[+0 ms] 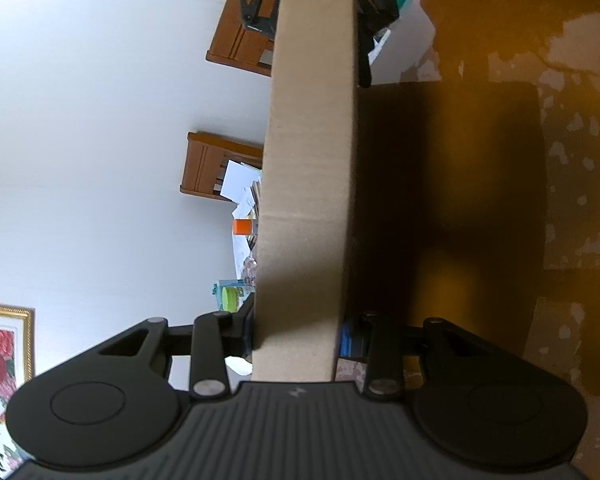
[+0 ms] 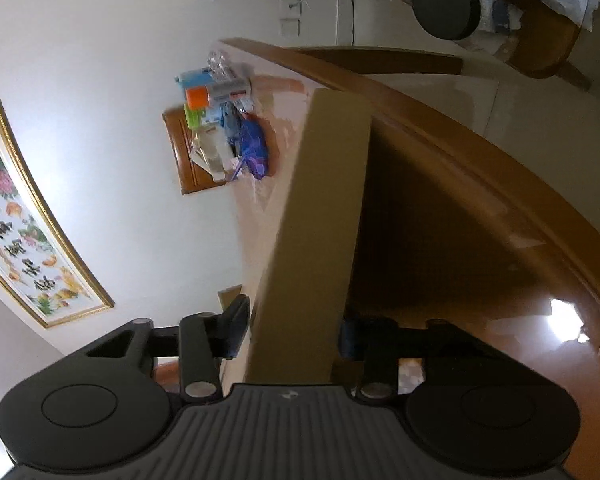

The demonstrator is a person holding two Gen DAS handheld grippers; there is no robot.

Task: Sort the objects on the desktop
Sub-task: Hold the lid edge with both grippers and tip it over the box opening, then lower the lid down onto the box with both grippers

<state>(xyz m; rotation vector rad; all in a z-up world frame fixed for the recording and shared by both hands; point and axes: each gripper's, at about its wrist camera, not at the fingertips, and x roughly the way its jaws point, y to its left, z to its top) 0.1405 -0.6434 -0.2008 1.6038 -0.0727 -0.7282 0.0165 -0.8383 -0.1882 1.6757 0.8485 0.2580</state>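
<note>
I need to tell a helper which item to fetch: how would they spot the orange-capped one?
Start at the glossy wooden table and follow it to the clutter against the white wall. There lies a grey container with a bright orange cap, the only orange thing among blue and green neighbours.

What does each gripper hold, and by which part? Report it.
Left gripper clamps the near edge of the tan cardboard panel. Right gripper straddles its edge, one finger seemingly not pressing: no firm hold.
</note>
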